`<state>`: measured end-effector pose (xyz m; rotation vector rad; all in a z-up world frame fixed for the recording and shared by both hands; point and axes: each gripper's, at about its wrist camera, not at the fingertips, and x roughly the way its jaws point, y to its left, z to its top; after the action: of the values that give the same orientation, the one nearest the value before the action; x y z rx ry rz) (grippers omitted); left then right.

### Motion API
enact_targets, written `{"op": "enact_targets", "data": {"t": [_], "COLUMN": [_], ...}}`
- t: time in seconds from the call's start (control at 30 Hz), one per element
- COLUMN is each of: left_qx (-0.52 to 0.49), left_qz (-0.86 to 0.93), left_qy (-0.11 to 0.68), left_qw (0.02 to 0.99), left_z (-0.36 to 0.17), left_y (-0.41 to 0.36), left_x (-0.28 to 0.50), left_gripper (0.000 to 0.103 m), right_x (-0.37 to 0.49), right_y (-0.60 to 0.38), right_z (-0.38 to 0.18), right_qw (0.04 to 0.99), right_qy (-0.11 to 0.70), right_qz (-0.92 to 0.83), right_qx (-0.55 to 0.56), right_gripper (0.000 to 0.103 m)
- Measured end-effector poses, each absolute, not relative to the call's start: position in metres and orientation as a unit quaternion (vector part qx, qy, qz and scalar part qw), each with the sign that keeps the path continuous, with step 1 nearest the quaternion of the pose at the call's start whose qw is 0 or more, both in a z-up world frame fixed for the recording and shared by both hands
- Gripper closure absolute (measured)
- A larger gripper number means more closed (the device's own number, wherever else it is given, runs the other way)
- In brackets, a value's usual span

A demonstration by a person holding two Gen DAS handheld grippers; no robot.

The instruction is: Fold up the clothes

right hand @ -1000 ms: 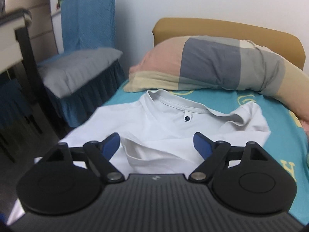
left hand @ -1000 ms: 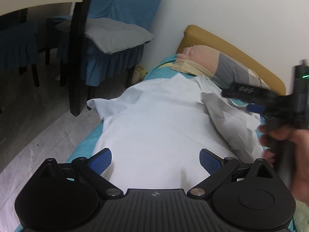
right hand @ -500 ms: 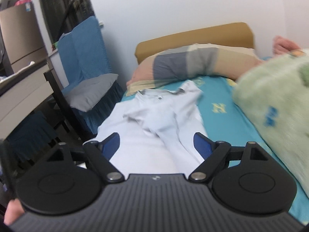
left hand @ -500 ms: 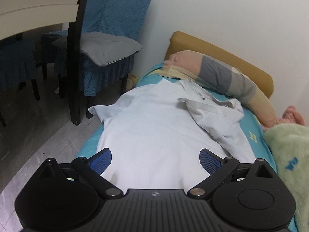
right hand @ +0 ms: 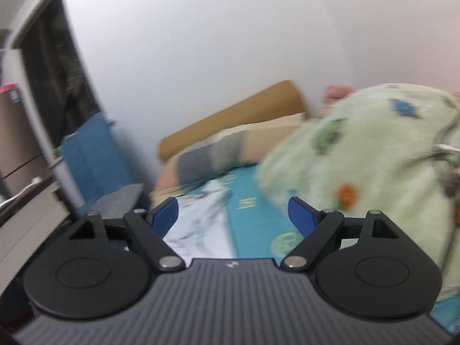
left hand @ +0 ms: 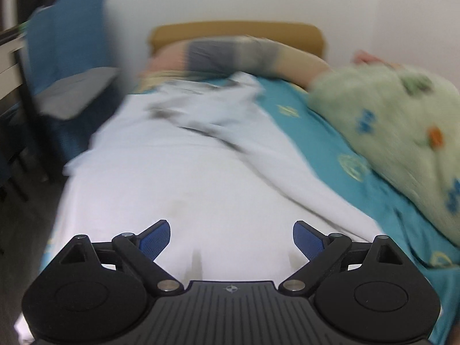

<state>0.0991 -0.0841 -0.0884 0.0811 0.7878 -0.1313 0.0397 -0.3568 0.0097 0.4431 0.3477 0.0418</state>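
The left tongs (left hand: pixel 231 237) stand wide apart at the bottom of the frame, empty, above a white shirt (left hand: pixel 178 178) spread along the teal bed sheet (left hand: pixel 322 132). The shirt's right side is folded inward, blurred. A striped pillow (left hand: pixel 230 54) lies at the top centre against a tan headboard (left hand: pixel 235 30). A green blanket (left hand: pixel 402 120) fills the right; a blue chair (left hand: pixel 66 43) stands upper left.

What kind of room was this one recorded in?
A bedroom in a home, most likely: a bed with a teal sheet and tan headboard, a patchwork pillow, a green blanket, and a white T-shirt spread out for folding.
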Motion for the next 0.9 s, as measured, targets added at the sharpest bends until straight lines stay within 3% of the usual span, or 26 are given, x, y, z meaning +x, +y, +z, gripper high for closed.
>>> {"op": "enact_targets", "data": {"t": [0.1, 0.33, 0.4, 0.53, 0.63, 0.7, 0.77, 0.9], "left_qx": [0.019, -0.044, -0.065, -0.101, -0.122, -0.13, -0.138, -0.169], "left_qz": [-0.112, -0.179, -0.187, -0.179, -0.172, -0.164, -0.155, -0.159], "left_qy": [0.42, 0.494, 0.522, 0.574, 0.574, 0.58, 0.588, 0.588], "left_qw": [0.9, 0.85, 0.83, 0.793, 0.791, 0.787, 0.782, 0.775], "left_z": [-0.094, -0.109, -0.121, -0.149, -0.157, -0.161, -0.165, -0.163], "left_y": [-0.128, -0.214, -0.226, -0.236, -0.235, -0.231, -0.226, -0.207], "left_x": [0.097, 0.088, 0.086, 0.095, 0.1, 0.103, 0.107, 0.108], "left_gripper": [0.021, 0.032, 0.039, 0.042, 0.047, 0.079, 0.098, 0.102], "right_x": [0.037, 0.036, 0.037, 0.038, 0.039, 0.039, 0.04, 0.041], "right_y": [-0.383, -0.42, -0.424, -0.433, -0.44, -0.445, -0.446, -0.441], "right_z": [-0.001, -0.022, -0.027, -0.037, -0.045, -0.05, -0.052, -0.051], "right_qw": [0.953, 0.933, 0.929, 0.92, 0.913, 0.908, 0.906, 0.909], "right_qy": [0.167, 0.159, 0.164, 0.173, 0.179, 0.184, 0.188, 0.195], "right_qz": [-0.002, -0.027, -0.03, -0.035, -0.04, -0.042, -0.044, -0.047], "right_qx": [0.251, 0.32, 0.33, 0.35, 0.364, 0.374, 0.377, 0.364], "right_gripper": [0.017, 0.017, 0.017, 0.017, 0.017, 0.017, 0.017, 0.017]}}
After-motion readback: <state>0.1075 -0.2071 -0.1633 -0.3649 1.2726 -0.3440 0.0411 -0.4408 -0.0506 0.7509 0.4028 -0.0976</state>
